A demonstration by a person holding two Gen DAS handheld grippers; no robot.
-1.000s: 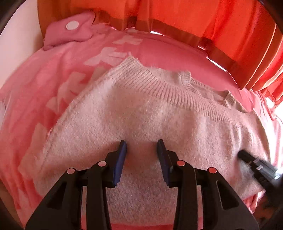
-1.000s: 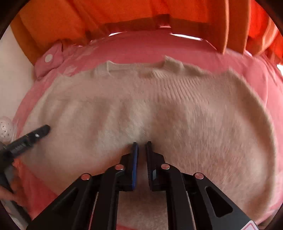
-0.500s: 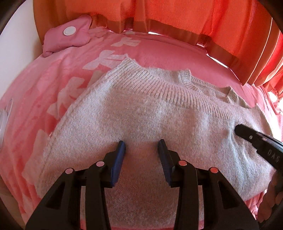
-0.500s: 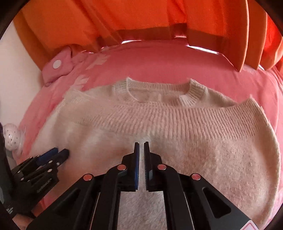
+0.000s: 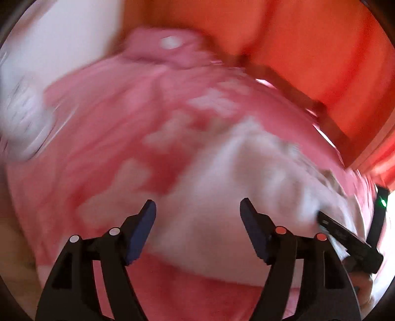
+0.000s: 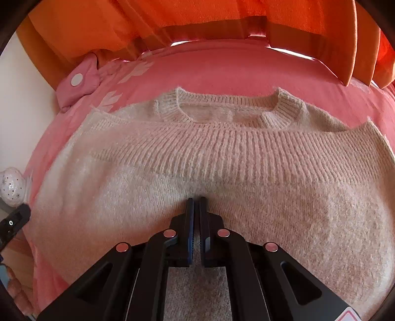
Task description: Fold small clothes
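Pink bedspread point(image 6: 222, 69) under orange curtain point(image 6: 197, 22); cream sweater point(image 6: 246, 158) laid flat on it, already folded, ribbed hem doubled up toward the collar. Long axis is judged to run left–right across both views. Sweater lies directly ahead of the right gripper point(image 6: 196, 201), whose jaws are pressed nearly together above the knit, nothing seen pinched. Left gripper point(image 5: 197, 210) is seen blurred, jaws wide apart, empty, near the sweater's left edge. Knit fuzzy, soft; it is judged to slump if lifted.
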